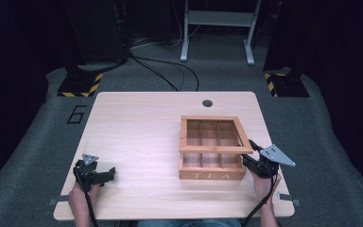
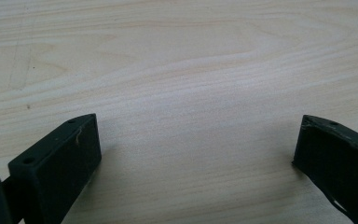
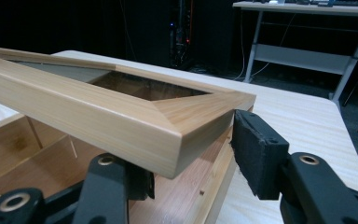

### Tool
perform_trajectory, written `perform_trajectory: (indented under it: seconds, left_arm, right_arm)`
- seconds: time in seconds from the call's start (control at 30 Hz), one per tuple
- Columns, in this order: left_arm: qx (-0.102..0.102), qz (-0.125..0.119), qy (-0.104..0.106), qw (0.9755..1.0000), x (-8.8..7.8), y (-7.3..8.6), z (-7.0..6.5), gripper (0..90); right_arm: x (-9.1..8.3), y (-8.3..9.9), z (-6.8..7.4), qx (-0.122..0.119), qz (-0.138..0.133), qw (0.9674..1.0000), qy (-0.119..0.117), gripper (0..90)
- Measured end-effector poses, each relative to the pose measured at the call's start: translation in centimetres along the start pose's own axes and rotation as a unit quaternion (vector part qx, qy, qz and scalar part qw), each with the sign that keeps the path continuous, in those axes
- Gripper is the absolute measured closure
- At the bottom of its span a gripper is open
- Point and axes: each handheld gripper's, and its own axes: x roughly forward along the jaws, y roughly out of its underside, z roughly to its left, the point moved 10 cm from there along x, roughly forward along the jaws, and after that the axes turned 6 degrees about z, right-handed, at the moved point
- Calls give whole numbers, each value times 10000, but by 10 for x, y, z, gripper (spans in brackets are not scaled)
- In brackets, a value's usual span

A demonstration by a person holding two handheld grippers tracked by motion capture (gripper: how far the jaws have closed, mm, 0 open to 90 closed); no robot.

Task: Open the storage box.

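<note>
One wooden tea box [image 1: 212, 168] sits right of centre on the table [image 1: 137, 137], its framed lid [image 1: 215, 133] part-raised.
Rigid and probably light, the hinged lid should be taken by its front corner; the right gripper [image 1: 254, 162] straddles that corner, grip unconfirmed. The left gripper [image 1: 105, 175] rests wide apart and empty.

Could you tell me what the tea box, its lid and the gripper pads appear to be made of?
The tea box looks like light, smooth-finished wood: grain lines show. Its lid is a mitred wooden frame; the centre pane seems transparent, perhaps glass or plastic. The right gripper pads look like matte black foam or rubber, with a rough, porous surface.
</note>
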Motion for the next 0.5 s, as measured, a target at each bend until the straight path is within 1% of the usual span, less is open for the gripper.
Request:
perform_trajectory:
  seconds: [0.03, 0.23, 0.5]
  left_arm:
    - [-1, -2, 0, 10000, 0, 0, 0, 5]
    - [0, -2, 0, 10000, 0, 0, 0, 5]
    - [1, -1, 0, 10000, 0, 0, 0, 5]
  right_arm:
    - [0, -2, 0, -3, -22, 10000, -24, 509]
    - [3, -8, -2, -18, -129, 9999, 23, 510]
    - [3, -13, -4, 0, -273, 9996, 45, 550]
